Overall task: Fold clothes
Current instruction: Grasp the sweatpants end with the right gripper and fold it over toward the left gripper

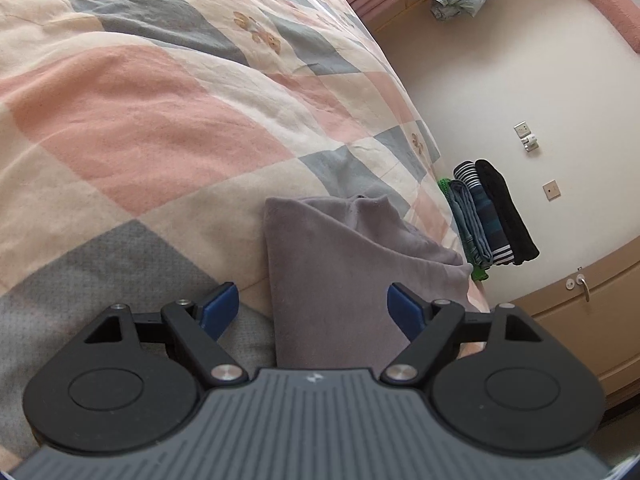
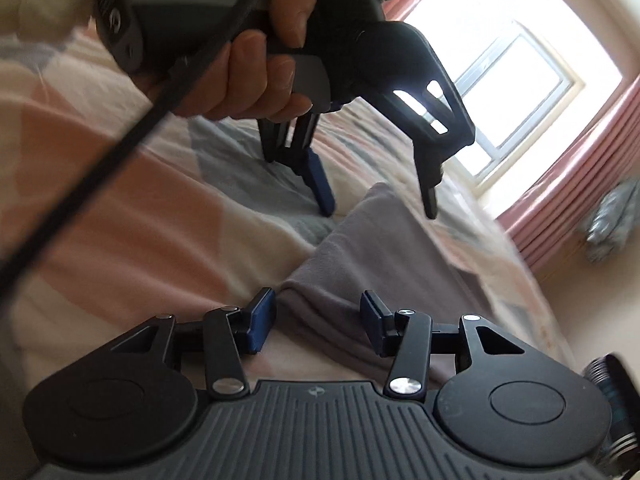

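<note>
Grippers both wide open, nothing held: left gripper (image 1: pixel 313 307) and right gripper (image 2: pixel 318 322) hover over a folded grey garment (image 1: pixel 352 264) on the quilt (image 1: pixel 160 120).

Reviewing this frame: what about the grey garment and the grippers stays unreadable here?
- Grey garment: left wrist view, near end hidden under the left gripper body; garment type unclear.
- Same garment, right wrist view: near edge hidden by the right gripper.
- Stack of folded clothes: too small to count.
- Hand: motion-blurred.
</note>
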Available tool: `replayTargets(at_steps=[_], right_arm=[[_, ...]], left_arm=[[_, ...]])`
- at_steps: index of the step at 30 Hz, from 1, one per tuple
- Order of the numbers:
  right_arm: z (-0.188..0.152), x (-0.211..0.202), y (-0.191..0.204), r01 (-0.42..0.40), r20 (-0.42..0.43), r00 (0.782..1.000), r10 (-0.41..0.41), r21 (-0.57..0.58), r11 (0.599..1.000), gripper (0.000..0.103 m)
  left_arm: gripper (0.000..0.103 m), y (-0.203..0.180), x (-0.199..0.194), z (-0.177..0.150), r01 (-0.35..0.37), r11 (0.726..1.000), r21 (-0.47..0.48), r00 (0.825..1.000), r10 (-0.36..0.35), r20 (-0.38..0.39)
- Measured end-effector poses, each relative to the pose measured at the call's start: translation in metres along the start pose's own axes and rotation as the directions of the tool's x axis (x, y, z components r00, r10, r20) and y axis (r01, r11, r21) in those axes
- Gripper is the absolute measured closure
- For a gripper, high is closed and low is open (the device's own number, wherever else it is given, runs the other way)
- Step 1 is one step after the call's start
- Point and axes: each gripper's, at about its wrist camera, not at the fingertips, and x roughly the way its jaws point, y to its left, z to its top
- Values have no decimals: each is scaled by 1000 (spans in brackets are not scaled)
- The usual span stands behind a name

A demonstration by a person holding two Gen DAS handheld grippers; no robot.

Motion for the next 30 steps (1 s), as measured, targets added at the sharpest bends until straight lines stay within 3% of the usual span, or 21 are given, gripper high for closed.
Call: replayTargets(at_steps=[4,8,10,11,13,17,19,21,23,24,27,30], right_arm=[[-1,1,9,87,51,995,-83,-88,992,51],[-3,5,11,75,60,996,-68,-117,990,51],[-3,10,6,55,55,997,-49,-102,993,63],[-2,11,2,41,51,998,-37,-89,995,65],[-2,12,-7,27,52,998,-24,-61,998,86],[-4,6,-31,-24,83,996,20,47,999,90],[-7,3,-55,-99,112,991,80,172,980,91],[-13,0,-92,-197,152,977,153,345,918,92],[-24,0,-134,-290,205,955,212,521,803,92],[-33,0,-156,-316,226,948,223,598,737,92],[-72,2,-219,-320,259,947,188,769,553,92],[-123,0,-269,-258,238,966,100,881,396,92]], left_arm=[[30,4,1,2,20,1000,-24,1000,-20,6],[38,7,1,3,26,999,-36,1000,-26,7],[58,7,3,4,26,999,-38,1000,-26,-1],[63,7,4,4,25,999,-43,1000,-25,-5],[78,7,6,4,20,998,-55,1000,-21,-8],[83,3,0,4,19,997,-72,1000,-18,20],[84,-5,-5,5,18,998,-66,999,-15,42],[83,-16,-9,6,22,998,-56,998,-18,65],[82,-32,-13,7,39,998,-41,995,-35,98],[77,-40,-15,8,49,998,-32,992,-45,115],[68,-72,-15,6,93,996,13,983,-94,155],[58,-107,-2,-2,127,988,84,980,-138,145]])
